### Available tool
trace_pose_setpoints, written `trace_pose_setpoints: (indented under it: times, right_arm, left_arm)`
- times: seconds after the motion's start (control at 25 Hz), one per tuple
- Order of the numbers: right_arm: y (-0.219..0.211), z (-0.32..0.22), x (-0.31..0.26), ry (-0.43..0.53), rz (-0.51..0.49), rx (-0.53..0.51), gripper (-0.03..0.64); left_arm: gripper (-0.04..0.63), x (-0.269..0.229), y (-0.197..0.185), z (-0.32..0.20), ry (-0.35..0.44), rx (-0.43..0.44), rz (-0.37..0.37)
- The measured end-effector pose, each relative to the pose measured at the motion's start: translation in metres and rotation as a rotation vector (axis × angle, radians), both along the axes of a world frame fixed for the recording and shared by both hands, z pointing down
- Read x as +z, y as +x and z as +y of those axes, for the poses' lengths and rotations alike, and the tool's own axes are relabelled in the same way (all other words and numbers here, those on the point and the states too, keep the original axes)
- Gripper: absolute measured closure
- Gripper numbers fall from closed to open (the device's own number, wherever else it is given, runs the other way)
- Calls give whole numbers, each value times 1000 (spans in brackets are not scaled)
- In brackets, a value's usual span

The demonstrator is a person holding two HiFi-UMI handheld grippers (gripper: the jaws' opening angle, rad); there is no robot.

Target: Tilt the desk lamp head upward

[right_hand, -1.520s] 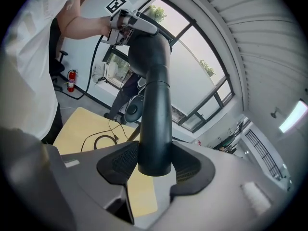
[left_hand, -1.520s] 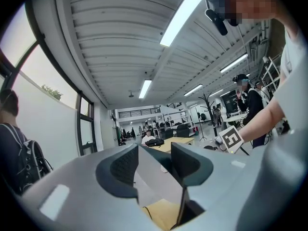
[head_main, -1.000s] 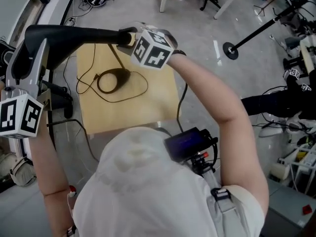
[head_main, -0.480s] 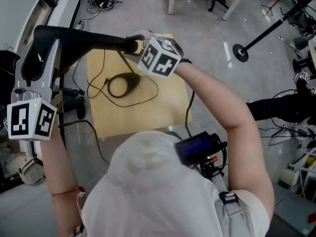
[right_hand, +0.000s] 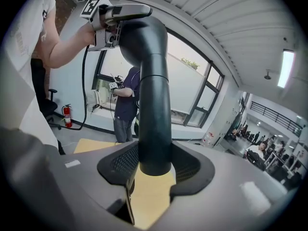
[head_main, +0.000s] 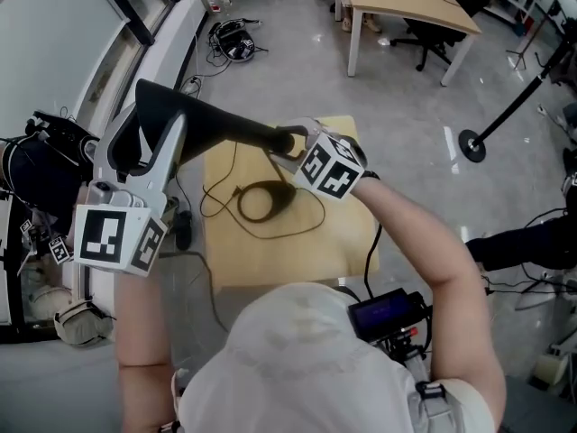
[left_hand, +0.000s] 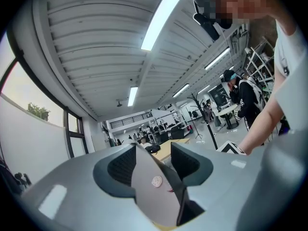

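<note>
A black desk lamp stands on a light wooden bench (head_main: 270, 260) in the middle of the head view. Its round black base (head_main: 261, 201) rests on the far half of the benchtop. A thin black cable (head_main: 279, 235) loops loosely beside the base, toward 4 o'clock.

The right gripper (head_main: 287, 142) is clenched on the black tubular lamp arm (head_main: 230, 129), just above the base. In the right gripper view the tube stands upright between the jaws, with a ribbed pad pressed on either side. From there the arm climbs and bends over at 12 o'clock into the head.

From that grip the arm runs toward 9 o'clock and ends in the flat lamp head (head_main: 149, 115). The head hangs out past the bench's left edge, above the grey floor.

The left gripper (head_main: 144, 147) is grasping the lamp head from below, with its marker cube at 8 o'clock of the head. In the left gripper view the head's pale grey face, bearing a small round sticker, fills the space between the jaws. It slants from the left pad down toward 5 o'clock.

Another light wooden desk (head_main: 410, 3) stands on the floor at 1 o'clock, well apart from the bench.
</note>
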State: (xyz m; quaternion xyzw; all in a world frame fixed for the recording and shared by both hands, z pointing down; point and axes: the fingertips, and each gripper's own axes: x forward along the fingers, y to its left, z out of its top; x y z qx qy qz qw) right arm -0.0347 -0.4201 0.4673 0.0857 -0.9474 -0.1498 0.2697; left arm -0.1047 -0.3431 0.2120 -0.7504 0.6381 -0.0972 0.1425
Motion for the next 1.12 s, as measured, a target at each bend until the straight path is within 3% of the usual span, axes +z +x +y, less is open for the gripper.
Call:
trace_pose_setpoints:
  times: [0.6,0.88,1.12]
  right_arm:
    - [3,1,0,9,-46,-37,396]
    - [25,-3,-16,-4,-150,-53,393]
    - [40,4,-23,-54,-253,-50,454]
  left_arm:
    - [383,12,4,5,4,-45,-10]
    - [388,14,-4,29,10,-101,69]
    - [403,49,-16,60,-28,-160,208]
